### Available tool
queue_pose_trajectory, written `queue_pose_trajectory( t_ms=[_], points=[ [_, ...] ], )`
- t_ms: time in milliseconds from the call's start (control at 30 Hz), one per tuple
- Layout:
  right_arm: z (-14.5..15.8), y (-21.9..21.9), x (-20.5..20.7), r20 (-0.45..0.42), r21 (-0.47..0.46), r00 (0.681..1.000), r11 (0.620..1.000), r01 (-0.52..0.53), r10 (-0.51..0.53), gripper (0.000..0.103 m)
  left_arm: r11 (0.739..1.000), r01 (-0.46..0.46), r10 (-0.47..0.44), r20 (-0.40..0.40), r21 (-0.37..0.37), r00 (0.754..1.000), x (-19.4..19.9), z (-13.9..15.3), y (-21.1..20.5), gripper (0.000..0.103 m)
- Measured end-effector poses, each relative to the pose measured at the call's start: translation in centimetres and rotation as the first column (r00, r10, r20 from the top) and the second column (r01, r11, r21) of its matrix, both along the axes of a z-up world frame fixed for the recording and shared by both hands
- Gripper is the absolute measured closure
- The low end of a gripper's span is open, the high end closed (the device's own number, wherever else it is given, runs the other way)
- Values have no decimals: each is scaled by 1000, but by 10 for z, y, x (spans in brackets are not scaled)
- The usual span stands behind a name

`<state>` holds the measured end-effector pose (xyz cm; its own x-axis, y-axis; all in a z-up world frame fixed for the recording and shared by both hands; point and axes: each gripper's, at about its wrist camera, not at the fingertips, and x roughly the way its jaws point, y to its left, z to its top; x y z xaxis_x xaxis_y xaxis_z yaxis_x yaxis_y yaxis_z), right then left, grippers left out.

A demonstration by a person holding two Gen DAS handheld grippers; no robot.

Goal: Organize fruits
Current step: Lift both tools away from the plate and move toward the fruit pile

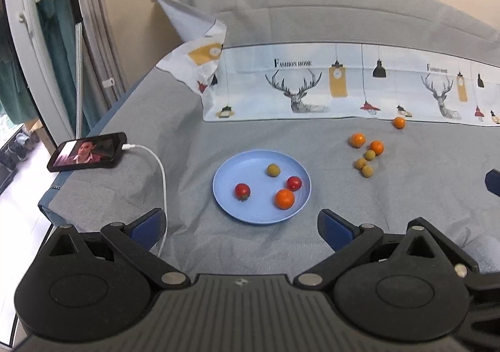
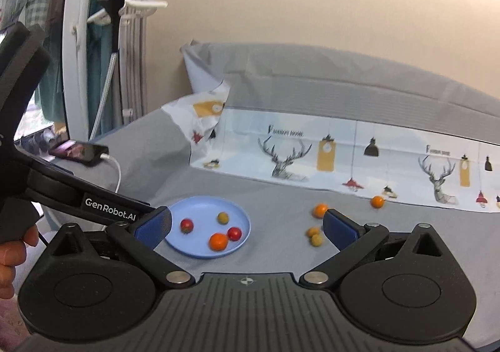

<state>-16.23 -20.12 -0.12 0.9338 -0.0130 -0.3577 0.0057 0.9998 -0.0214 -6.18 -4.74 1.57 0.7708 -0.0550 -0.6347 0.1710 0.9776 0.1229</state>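
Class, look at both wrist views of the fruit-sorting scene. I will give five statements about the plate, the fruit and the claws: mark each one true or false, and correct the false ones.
1. The blue plate holds four fruits. True.
2. Both claws are shut on fruit. False: the left claw and the right claw are open and hold nothing.
3. Three small oranges lie on the grey cloth outside the plate. True.
4. The phone lies face down with no cable. False: its screen is lit and a white cable is plugged in.
5. The plate holds three cherry tomatoes. False: it holds two cherry tomatoes, one orange and one yellow-green fruit.
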Motion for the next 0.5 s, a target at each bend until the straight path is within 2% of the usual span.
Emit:
queue_pose_trajectory(
  t_ms=[333,500],
  points=[
    [-4,-3,10,-47,32,999,999,2,0,1,1000,-7,7,-19,-1,1000,4,-3,5,0],
    [-3,-15,30,-135,95,991,995,11,2,1,1000,-5,6,-37,16,999,11,-4,1,0]
  ],
)
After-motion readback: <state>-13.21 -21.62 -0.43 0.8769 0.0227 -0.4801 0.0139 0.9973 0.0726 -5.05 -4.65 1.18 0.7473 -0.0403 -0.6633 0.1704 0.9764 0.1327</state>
